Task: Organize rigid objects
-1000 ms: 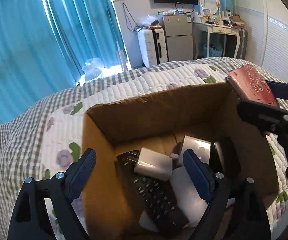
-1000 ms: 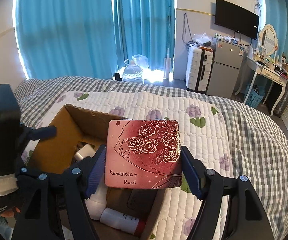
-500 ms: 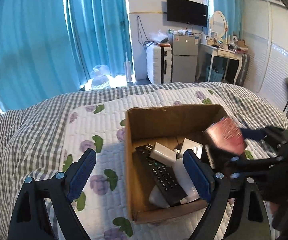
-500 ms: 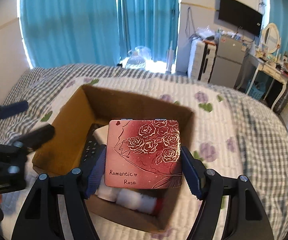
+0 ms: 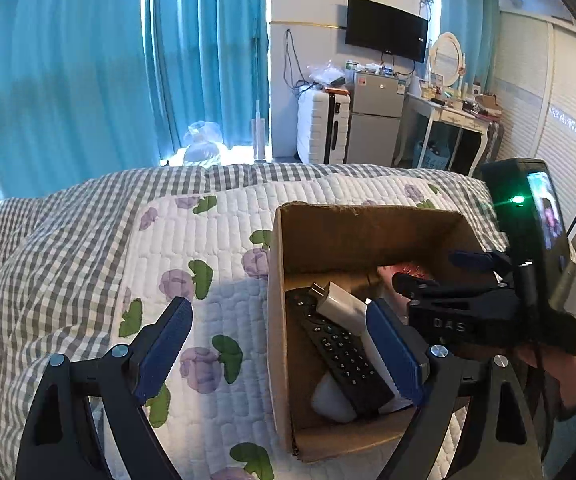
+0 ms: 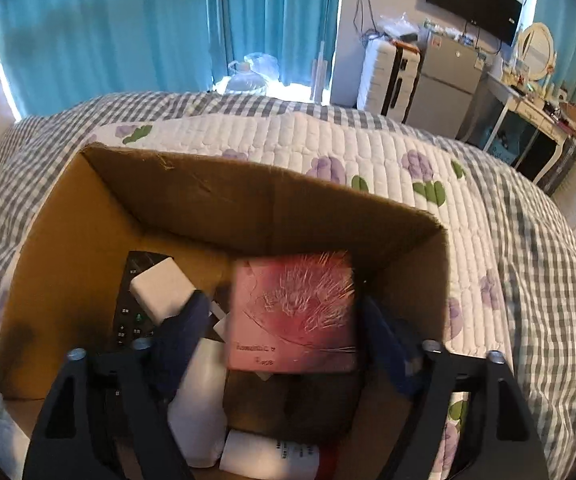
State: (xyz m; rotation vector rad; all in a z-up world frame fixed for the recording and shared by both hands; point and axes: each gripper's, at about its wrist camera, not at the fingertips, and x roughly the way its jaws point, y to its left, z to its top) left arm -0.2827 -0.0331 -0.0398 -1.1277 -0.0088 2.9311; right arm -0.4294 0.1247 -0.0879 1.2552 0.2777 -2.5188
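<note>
Red case: flat, square with rounded corners, glossy, a rose drawing and script lettering on its face; motion-blurred in the right wrist view. It sits inside the cardboard box toward its right wall, tilted, its lower edge toward the camera. From the left wrist view only a pink-red corner shows.
Cardboard box: plain brown corrugated card, open-topped, matte, with slightly ragged top edges; it stands on the bed.
Remote control: long black slab with rows of small buttons, lying lengthwise along the box's left side.
White charger: smooth blocky plastic with metal prongs, resting on top of the remote's far end; also visible in the right wrist view.
Other box contents: a white rounded piece under the remote's near end; a white cylinder with printed text and a red end at the near wall.
Right gripper: lowered into the box, blue-padded fingers spread on either side of the red case; a gap shows between each pad and the case edges, so the case looks let go, though blur makes contact hard to rule out. Seen from the left, its black body leans over the box's right wall.
Left gripper: fingers wide apart, nothing between them, hovering over the box's left wall and the quilt.
Quilt: white, stitched in ribbed channels, printed with purple flowers and green leaves.
Bedspread: grey-and-white gingham under the quilt.
</note>
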